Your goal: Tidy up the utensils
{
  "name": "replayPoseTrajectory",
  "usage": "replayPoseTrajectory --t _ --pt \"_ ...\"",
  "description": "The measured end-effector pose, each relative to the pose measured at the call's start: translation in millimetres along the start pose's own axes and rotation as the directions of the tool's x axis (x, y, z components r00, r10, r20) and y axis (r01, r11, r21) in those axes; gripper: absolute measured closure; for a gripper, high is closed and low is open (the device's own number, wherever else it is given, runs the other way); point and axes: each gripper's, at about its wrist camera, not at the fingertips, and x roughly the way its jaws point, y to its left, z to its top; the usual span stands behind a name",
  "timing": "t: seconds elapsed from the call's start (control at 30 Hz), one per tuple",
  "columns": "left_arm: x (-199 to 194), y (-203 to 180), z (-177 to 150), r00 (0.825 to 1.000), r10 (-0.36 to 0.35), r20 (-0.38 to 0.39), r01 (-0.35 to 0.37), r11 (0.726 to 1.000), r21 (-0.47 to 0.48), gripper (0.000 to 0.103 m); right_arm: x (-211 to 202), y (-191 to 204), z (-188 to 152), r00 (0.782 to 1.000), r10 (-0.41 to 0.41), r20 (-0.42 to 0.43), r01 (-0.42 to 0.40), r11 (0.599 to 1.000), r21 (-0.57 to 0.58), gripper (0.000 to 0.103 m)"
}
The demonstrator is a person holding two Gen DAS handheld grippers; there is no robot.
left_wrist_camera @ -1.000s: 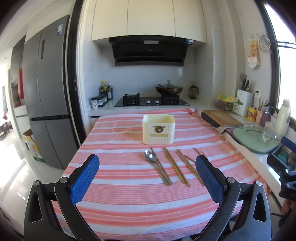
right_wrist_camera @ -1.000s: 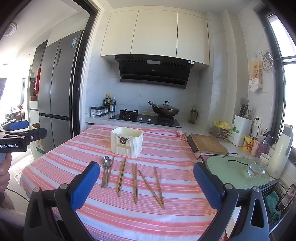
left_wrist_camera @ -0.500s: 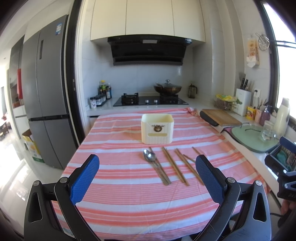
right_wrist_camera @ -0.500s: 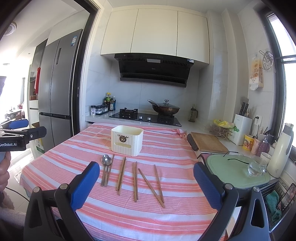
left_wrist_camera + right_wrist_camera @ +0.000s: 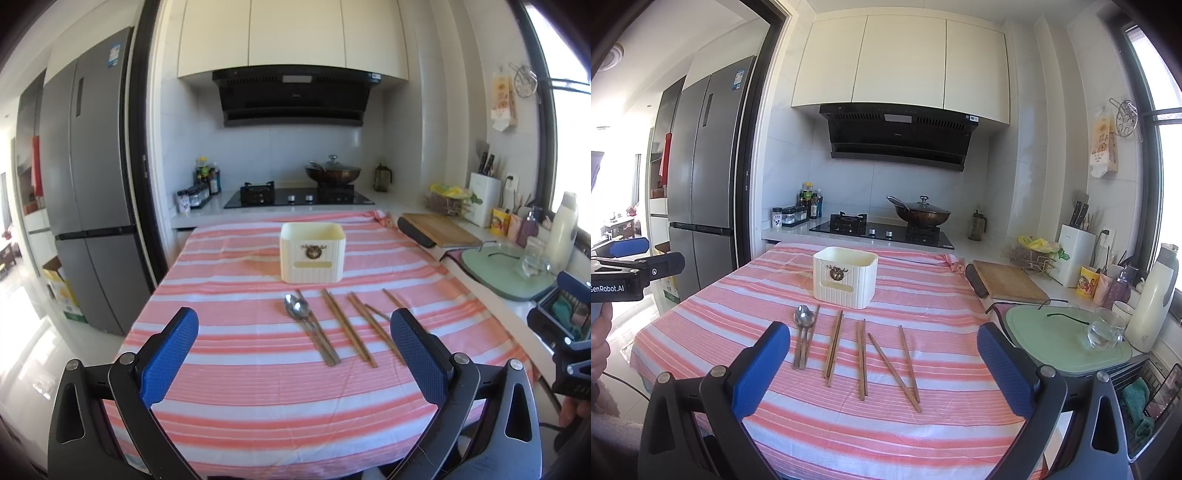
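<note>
A cream utensil box [image 5: 312, 257] stands on the striped tablecloth; it also shows in the right wrist view [image 5: 845, 277]. In front of it lie two metal spoons [image 5: 301, 310] and several wooden chopsticks [image 5: 349, 326], in a row across the cloth. The right wrist view shows the spoons [image 5: 804, 319] at the left and the chopsticks [image 5: 862, 356] to their right. My left gripper [image 5: 293, 354] is open and empty above the table's near edge. My right gripper [image 5: 884, 367] is open and empty, also near the front edge.
The pink striped table [image 5: 229, 369] ends at a counter with a stove [image 5: 297, 195] and a wok behind. A wooden cutting board [image 5: 1008, 284], a green mat [image 5: 1060, 339] with a glass, a bottle and a knife block stand at the right. A fridge [image 5: 85, 177] stands at the left.
Both views have shifted only slightly; the grippers stay open. The utensils and the box have not moved.
</note>
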Motion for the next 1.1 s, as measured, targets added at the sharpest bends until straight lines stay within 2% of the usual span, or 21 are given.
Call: replayPoseTrajectory --t 0.37,0.63,0.9,1.1 --pt "3 2 -1 1.0 0.0 -0.007 0.0 1.0 -0.001 0.0 0 0 0 1.0 0.0 -0.001 0.0 1.0 0.0 0.0" --pt "16 4 -5 0.999 -0.005 -0.043 0.005 1.0 -0.009 0.0 6 -3 -6 1.0 0.001 -0.019 -0.001 1.0 0.004 0.0" --pt "58 16 -10 0.99 0.001 -0.144 -0.009 0.998 -0.055 0.0 21 -11 -12 0.999 -0.009 -0.05 0.01 1.0 0.02 0.0" --pt "117 25 -26 0.964 0.016 -0.266 -0.041 0.995 -0.087 0.0 44 -21 -23 0.995 -0.031 -0.1 0.034 0.999 0.032 0.0"
